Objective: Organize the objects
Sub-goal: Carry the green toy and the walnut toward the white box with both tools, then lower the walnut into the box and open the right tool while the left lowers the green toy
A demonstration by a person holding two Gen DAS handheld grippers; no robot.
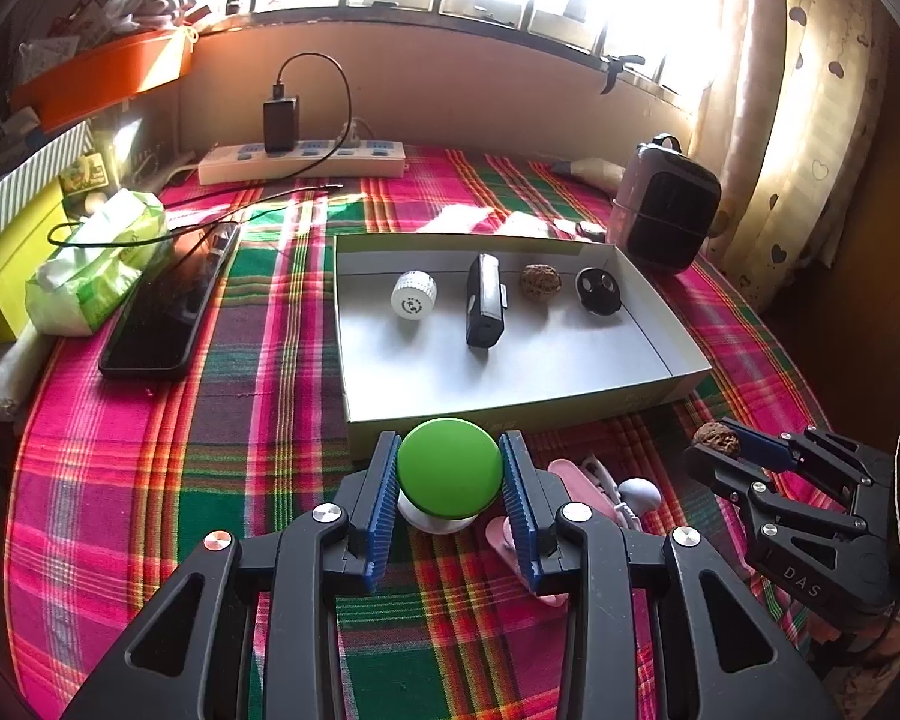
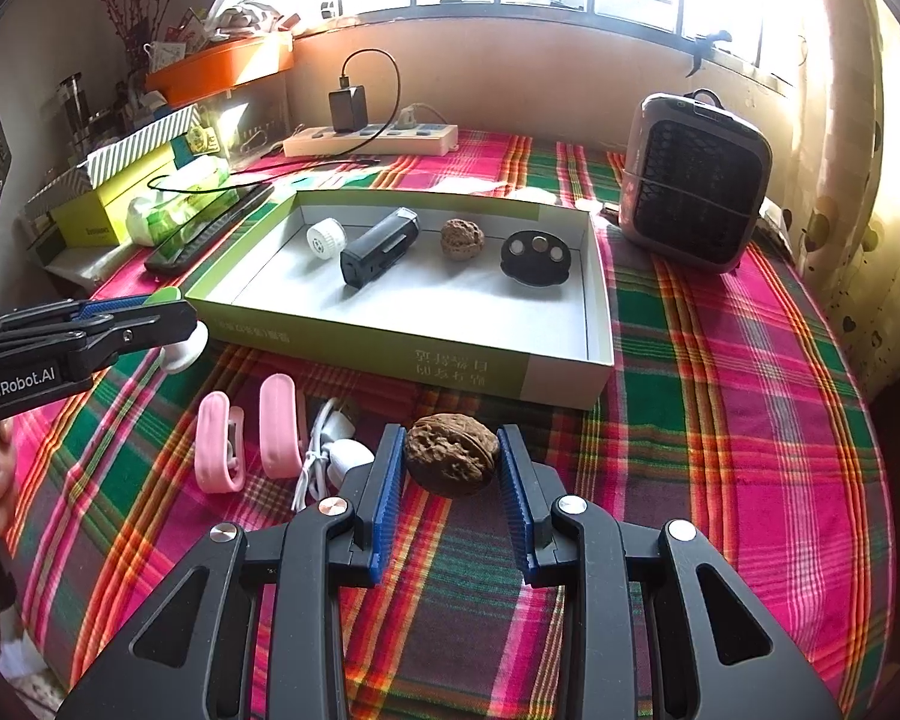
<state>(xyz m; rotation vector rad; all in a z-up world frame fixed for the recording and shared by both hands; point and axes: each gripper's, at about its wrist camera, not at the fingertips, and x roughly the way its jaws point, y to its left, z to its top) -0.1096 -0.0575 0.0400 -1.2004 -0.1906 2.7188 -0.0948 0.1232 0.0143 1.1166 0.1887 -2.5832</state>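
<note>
My left gripper is shut on a green-capped white knob, held just in front of the shallow box's near wall. My right gripper is shut on a brown walnut, lifted above the plaid cloth before the box. Inside the box lie a white cap, a black rectangular device, a second walnut and a black disc with round holes. The right gripper with its walnut shows at the right of the left wrist view.
Two pink clips and a white coiled cable lie on the cloth between the grippers. A phone, tissue pack and boxes stand left; a power strip at the back; a small heater at the right.
</note>
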